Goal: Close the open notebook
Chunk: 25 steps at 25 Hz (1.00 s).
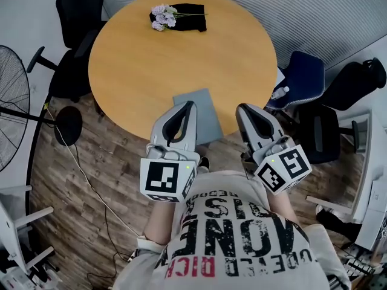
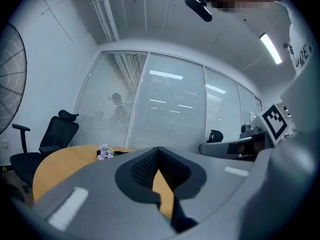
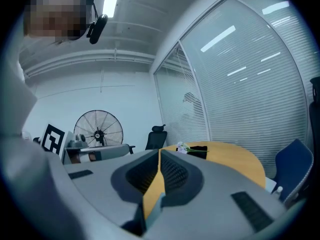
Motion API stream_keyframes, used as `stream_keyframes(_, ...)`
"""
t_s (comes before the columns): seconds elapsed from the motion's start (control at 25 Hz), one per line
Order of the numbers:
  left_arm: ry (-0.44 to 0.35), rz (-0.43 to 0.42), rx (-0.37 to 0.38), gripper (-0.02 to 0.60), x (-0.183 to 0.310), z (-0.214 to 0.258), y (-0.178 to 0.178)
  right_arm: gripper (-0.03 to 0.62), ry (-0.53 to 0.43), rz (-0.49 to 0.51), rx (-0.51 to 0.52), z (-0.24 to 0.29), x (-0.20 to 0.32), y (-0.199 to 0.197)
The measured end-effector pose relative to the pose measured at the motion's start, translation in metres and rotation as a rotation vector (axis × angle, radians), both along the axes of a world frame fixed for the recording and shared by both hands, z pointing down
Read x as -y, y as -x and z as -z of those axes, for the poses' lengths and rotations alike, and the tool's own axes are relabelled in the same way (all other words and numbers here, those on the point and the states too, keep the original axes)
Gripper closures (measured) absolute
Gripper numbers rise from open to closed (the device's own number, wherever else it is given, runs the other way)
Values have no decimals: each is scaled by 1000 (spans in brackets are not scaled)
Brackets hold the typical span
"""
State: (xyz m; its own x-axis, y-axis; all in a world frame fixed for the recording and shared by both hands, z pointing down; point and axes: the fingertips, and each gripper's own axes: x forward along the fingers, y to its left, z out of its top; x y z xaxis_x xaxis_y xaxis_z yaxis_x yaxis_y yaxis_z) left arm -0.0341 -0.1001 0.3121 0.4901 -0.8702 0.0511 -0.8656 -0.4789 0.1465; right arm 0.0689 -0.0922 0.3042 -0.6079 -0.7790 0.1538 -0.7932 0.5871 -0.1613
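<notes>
A grey-blue notebook (image 1: 204,118) lies flat at the near edge of the round wooden table (image 1: 139,65), showing a single plain cover. My left gripper (image 1: 189,106) hovers over the notebook's left side, jaws shut and empty. My right gripper (image 1: 245,109) hangs just right of the notebook at the table's rim, also shut with nothing in it. In the left gripper view the left gripper (image 2: 159,150) points level across the tabletop. In the right gripper view the right gripper (image 3: 159,151) likewise has its jaw tips meeting over the wood.
A bunch of pale purple flowers (image 1: 163,17) rests on a black item (image 1: 190,16) at the table's far side. Black office chairs (image 1: 78,17) stand at the left, a blue chair (image 1: 305,77) at the right. A floor fan (image 1: 12,101) is far left.
</notes>
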Motion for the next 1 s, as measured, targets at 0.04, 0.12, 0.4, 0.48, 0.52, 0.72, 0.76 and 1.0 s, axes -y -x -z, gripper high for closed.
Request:
stream_keyframes(0.04,3,0,1,571,0,-1,5,574,3,-1,-1,0,-1,5)
stream_keyframes(0.12,12,3,1,571,-1,-3,15,574,9,2,-4,0,-2,17)
stream_keyframes(0.4,9,14,9,571,-1,6,32,574,-1,20,-5,11,-4,38)
stream_keyframes(0.48,12,20,10,571,-3,7,36,574,3,28,1,11,-8,44)
stream_keyframes(0.52,14,22,10,571,-5,7,38,574,6,30,6,12,-10,46)
stream_keyframes(0.72,27,31,11,571,-11,5,44,574,-1,25,11,15,-13,50)
stream_keyframes(0.76,34,34,12,571,-11,3,44,574,-2,21,13,15,-14,49)
stream_keyframes(1.0,62,39,12,571,-18,-4,43,574,-6,-14,17,18,-13,40)
